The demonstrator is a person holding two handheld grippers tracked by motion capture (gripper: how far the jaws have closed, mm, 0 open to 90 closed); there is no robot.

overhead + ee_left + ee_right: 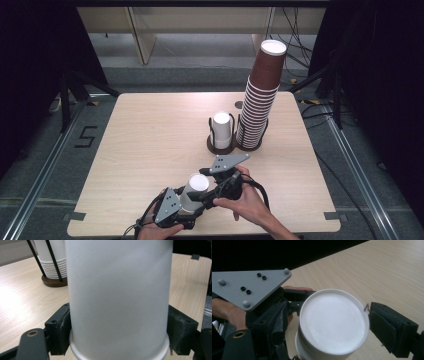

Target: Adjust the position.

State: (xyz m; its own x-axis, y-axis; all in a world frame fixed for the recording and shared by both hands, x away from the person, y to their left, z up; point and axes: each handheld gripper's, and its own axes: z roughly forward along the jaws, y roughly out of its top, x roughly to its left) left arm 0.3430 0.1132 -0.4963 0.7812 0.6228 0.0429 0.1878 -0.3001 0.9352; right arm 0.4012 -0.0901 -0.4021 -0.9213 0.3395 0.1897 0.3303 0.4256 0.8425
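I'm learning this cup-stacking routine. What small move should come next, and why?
Probably shut the right hand-held gripper on the white cup's upper end. Its jaws straddle that end without visibly gripping, while the left hand-held gripper clamps the cup near its rim, upside down.

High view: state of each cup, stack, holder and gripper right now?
White paper cup: upside down, clamped low by left gripper.
Right gripper: open around that cup's upturned base.
Brown cup stack: tall, leaning, inverted in holder.
White cup stack: short, inverted in wire holder.
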